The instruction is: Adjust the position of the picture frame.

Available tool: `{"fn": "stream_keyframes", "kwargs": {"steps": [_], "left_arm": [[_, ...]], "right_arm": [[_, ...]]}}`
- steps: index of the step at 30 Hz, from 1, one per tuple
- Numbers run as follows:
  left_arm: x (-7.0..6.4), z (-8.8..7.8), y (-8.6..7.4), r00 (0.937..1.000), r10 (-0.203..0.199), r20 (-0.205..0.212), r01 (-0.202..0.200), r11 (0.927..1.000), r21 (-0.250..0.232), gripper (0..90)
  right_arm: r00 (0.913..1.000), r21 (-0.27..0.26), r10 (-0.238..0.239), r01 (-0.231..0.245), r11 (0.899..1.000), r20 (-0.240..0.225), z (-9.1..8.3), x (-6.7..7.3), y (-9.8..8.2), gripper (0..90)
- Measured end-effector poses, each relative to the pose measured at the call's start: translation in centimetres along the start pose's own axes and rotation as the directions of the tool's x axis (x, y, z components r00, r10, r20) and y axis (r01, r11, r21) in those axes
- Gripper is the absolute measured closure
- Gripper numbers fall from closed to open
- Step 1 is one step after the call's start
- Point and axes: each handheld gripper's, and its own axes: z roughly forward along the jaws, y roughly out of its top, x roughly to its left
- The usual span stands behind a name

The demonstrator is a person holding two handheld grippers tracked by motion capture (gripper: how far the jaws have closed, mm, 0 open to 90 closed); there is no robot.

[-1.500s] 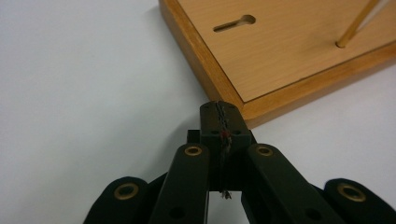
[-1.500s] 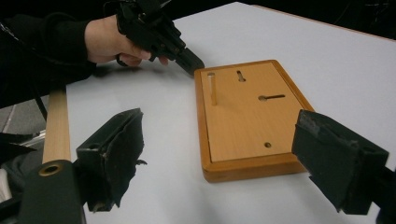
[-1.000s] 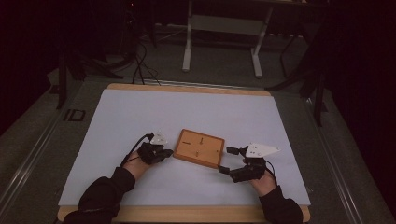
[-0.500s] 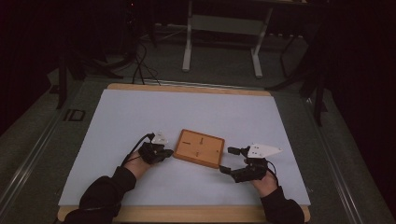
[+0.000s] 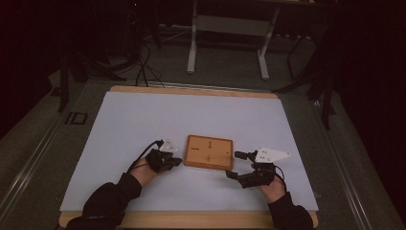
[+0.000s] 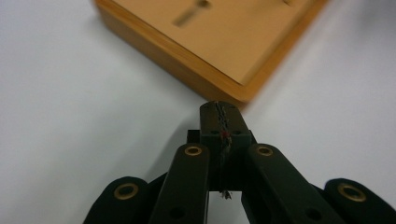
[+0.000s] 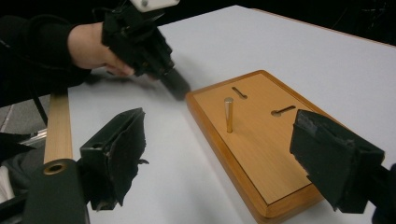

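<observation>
Board [image 5: 209, 152] sits betw both grippers, peg [image 7: 228, 115] upright on it = only obstacle. Rest of table [image 5: 191, 115] open, esp far side.

Between the right gripper's [image 7: 224, 158] wide-apart black jaws lies a flat rectangular wooden board [image 7: 261, 154] bearing an upright brass-coloured metal pin [image 7: 228, 114], with the left gripper [image 7: 175, 84] just beyond its far edge.

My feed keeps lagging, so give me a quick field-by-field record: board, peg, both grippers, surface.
board: wooden board flat on the white table top, two keyhole slots visible
peg: brass peg upright in the board
left gripper: left gripper shut, empty, tips at the board's near corner; contact unclear
right gripper: right gripper open, empty, jaws either side of the board's end, not touching
table edge: wooden rim
</observation>
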Motion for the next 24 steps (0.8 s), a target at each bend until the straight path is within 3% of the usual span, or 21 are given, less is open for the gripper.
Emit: {"fn": "stream_keyframes", "kwargs": {"steps": [4, 10, 19, 21, 24], "left_arm": [[0.7, 0.4, 0.4, 0.9999, -0.008, -0.010, 0.008, 0.9999, 0.007, 90.0], [0.1, 0.8, 0.3, 0.9999, -0.006, 0.012, 0.006, 0.9999, 0.010, 90.0], [-2.1, 1.5, 1.0, 0.9964, 0.047, 0.071, -0.048, 0.9987, 0.019, 90.0], [-1.9, 1.5, 1.1, 0.9968, 0.045, 0.066, -0.046, 0.9988, 0.016, 90.0], [-0.2, 1.3, 1.7, 0.9994, 0.010, 0.032, -0.009, 0.9999, -0.006, 90.0]], "right_arm": [[1.0000, -0.002, -0.004, 0.004, 1.000, 0.003, -0.1, 0.0, 0.1, 17.6], [1.0000, -0.004, 0.008, -0.008, 1.000, 0.005, -0.4, -0.1, -0.1, 17.6], [0.9998, 0.000, 0.017, -0.017, 1.000, 0.006, -0.6, -0.2, -0.4, 17.6], [0.9998, -0.001, 0.017, -0.017, 1.000, 0.007, -0.6, -0.2, -0.4, 17.6], [0.9998, -0.002, 0.018, -0.018, 1.000, 0.004, -0.7, -0.2, -0.5, 17.6]]}}
